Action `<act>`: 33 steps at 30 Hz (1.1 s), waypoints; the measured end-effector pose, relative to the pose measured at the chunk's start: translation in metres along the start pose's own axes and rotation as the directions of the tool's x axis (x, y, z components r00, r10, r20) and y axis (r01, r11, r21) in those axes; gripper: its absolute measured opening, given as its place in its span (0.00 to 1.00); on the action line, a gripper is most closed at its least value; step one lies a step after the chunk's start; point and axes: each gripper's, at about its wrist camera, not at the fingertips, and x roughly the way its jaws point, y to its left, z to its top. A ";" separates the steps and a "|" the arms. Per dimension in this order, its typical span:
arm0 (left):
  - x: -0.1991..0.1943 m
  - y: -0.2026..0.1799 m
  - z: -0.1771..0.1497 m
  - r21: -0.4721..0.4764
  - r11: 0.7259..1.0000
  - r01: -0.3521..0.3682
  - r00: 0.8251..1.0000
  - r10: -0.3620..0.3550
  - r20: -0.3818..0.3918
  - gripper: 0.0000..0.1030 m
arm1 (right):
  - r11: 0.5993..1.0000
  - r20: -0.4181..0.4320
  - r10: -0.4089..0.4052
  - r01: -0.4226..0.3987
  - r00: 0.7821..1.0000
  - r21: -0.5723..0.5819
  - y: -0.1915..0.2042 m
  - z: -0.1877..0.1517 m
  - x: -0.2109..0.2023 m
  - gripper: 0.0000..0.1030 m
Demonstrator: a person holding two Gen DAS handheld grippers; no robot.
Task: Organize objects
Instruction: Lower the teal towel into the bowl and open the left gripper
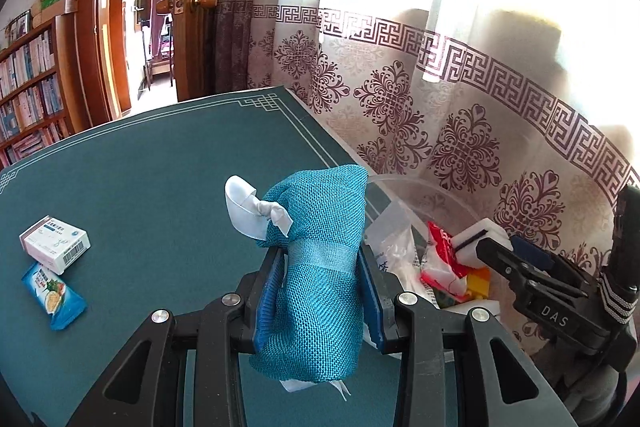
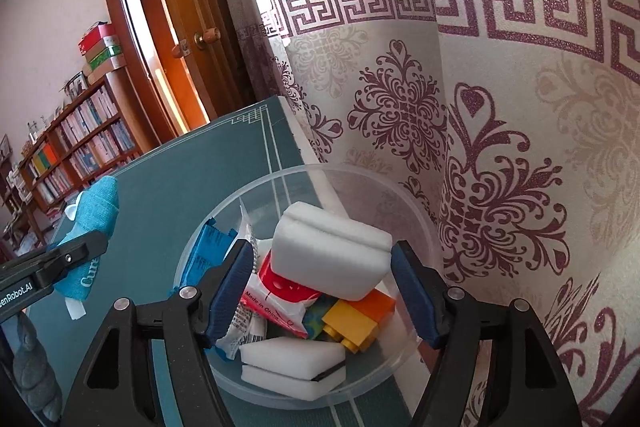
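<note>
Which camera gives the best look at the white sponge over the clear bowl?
The right wrist view. The white sponge fills the middle of the frame between the right gripper fingers, above the clear bowl. In the left wrist view only one end of the sponge shows, small and far to the right.

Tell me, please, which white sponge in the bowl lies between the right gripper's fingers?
The upper white sponge, atop the pile; the other sponge lies lower at the bowl's near rim.

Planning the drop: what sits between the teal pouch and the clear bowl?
Nothing: in the right wrist view only bare green table mat separates the teal pouch from the clear bowl.
</note>
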 end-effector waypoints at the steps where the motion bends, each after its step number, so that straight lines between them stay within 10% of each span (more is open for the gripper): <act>1: 0.004 -0.004 0.002 0.010 1.000 0.009 1.000 -0.009 -0.003 0.38 | 1.000 0.002 0.001 -0.001 1.000 -0.003 -0.001 -0.001 -0.001 0.70; 14: 0.060 -0.040 0.026 0.054 0.991 0.125 0.988 -0.120 -0.093 0.40 | 0.998 0.018 0.039 -0.038 0.999 -0.044 0.001 -0.008 -0.007 0.70; 19: 0.063 -0.042 0.025 0.047 0.988 0.150 0.986 -0.146 -0.075 0.75 | 0.998 0.031 0.026 -0.024 0.999 -0.062 0.005 -0.009 -0.009 0.70; 33: 0.034 0.005 0.023 -0.033 0.998 0.058 0.998 -0.058 0.001 0.88 | 0.996 0.169 -0.031 0.044 0.985 -0.074 0.014 -0.006 -0.038 0.70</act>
